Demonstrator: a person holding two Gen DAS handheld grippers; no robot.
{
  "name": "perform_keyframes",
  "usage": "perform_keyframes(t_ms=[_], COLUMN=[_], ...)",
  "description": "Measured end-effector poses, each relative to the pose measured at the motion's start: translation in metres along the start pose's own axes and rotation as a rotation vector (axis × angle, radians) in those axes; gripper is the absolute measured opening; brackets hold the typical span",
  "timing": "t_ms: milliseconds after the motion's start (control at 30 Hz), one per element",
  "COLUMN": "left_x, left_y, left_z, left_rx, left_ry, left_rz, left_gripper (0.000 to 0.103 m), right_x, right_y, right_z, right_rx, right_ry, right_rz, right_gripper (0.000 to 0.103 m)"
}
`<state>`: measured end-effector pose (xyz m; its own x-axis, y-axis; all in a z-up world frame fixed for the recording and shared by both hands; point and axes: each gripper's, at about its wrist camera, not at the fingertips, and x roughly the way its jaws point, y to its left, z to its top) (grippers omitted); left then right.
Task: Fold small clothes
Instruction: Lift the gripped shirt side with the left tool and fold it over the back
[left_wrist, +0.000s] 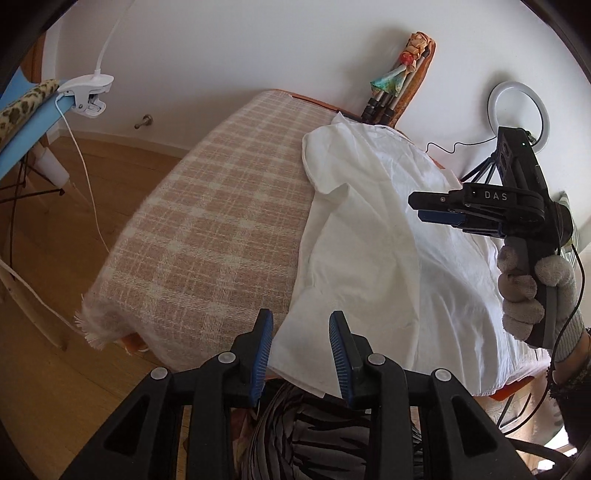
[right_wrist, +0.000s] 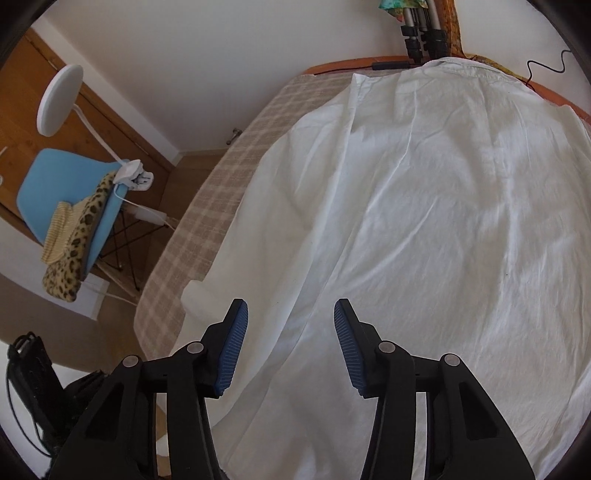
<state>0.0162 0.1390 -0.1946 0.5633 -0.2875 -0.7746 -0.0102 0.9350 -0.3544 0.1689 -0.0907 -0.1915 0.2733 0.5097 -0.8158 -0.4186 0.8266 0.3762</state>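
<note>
Shirt (right_wrist: 424, 240) hem hidden behind open right gripper (right_wrist: 291, 345).

the checked blanket (left_wrist: 207, 221) lies bare across the centre and left of the left wrist view, open room for a gripper to pass. the white shirt (right_wrist: 424, 240) covers the right of that view and nearly all of the right wrist view. the right gripper (left_wrist: 417, 208) hangs over the shirt at right of the left wrist view, blocking that side. at top, tripod legs (right_wrist: 421, 33) stand at the far edge. a blue chair (right_wrist: 55, 192) with a clip lamp (left_wrist: 88, 90) crowds the left.
</note>
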Motion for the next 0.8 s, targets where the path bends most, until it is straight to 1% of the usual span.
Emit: perform_keyframes(t_ms=[67,100,167,233,267,300,333,367,433,500,533,567,600,633,667,733,800], left_x=[0.006,0.009,0.017,0.020,0.018,0.016,0.012,0.008,0.000,-0.006,-0.008,-0.009,-0.009,-0.008,-0.006,0.005,0.017], left_y=[-0.008,-0.011,-0.013,-0.013,-0.013,-0.012,-0.011,-0.011,-0.011,-0.009,-0.009,-0.008,-0.007,-0.006,-0.005,-0.005,-0.004], left_z=[-0.004,-0.006,-0.008,-0.010,-0.011,-0.012,-0.014,-0.015,-0.017,-0.018,-0.017,-0.016,-0.013,-0.010,-0.007,-0.002,0.002], left_rx=[0.038,0.053,0.048,0.038,0.033,0.020,0.005,0.001,0.011,0.014,0.014,0.013,0.007,-0.005,-0.015,-0.017,-0.031], left_ry=[0.007,0.015,0.031,0.030,0.022,0.018,0.013,0.005,-0.005,-0.016,-0.023,-0.030,-0.042,-0.058,-0.069,-0.060,-0.042], left_rz=[0.027,0.048,0.058,0.070,0.077,0.065,0.057,0.067,0.089,0.086,0.090,0.093,0.088,0.076,0.069,0.076,0.053], left_gripper=[0.031,0.031,0.024,0.008,0.003,0.000,0.000,0.000,0.000,0.000,0.009,0.022,0.049,0.061,0.061,0.061,0.058], right_x=[0.007,0.010,0.015,0.020,0.022,0.023,0.024,0.024,0.022,0.018,0.015,0.011,0.006,0.002,-0.003,-0.010,-0.013], right_y=[0.003,0.005,0.007,0.005,0.004,0.003,0.003,0.002,0.004,0.004,0.004,0.004,0.003,0.004,0.004,0.007,0.015], right_z=[0.000,-0.001,-0.002,-0.003,-0.003,-0.003,-0.003,-0.004,-0.005,-0.006,-0.005,-0.005,-0.003,-0.002,-0.001,0.002,0.007], right_rx=[-0.019,-0.030,-0.050,-0.055,-0.051,-0.048,-0.050,-0.063,-0.114,-0.150,-0.153,-0.150,-0.143,-0.135,-0.129,-0.121,-0.110], right_ry=[0.018,0.023,0.035,0.047,0.052,0.057,0.059,0.060,0.059,0.052,0.044,0.033,0.020,0.007,-0.005,-0.026,-0.034], right_rz=[-0.015,-0.029,-0.053,-0.065,-0.064,-0.064,-0.069,-0.086,-0.184,-0.252,-0.259,-0.252,-0.242,-0.232,-0.214,-0.169,-0.116], right_gripper=[0.038,0.038,0.038,0.038,0.034,0.030,0.029,0.029,0.029,0.029,0.029,0.029,0.029,0.029,0.029,0.029,0.032])
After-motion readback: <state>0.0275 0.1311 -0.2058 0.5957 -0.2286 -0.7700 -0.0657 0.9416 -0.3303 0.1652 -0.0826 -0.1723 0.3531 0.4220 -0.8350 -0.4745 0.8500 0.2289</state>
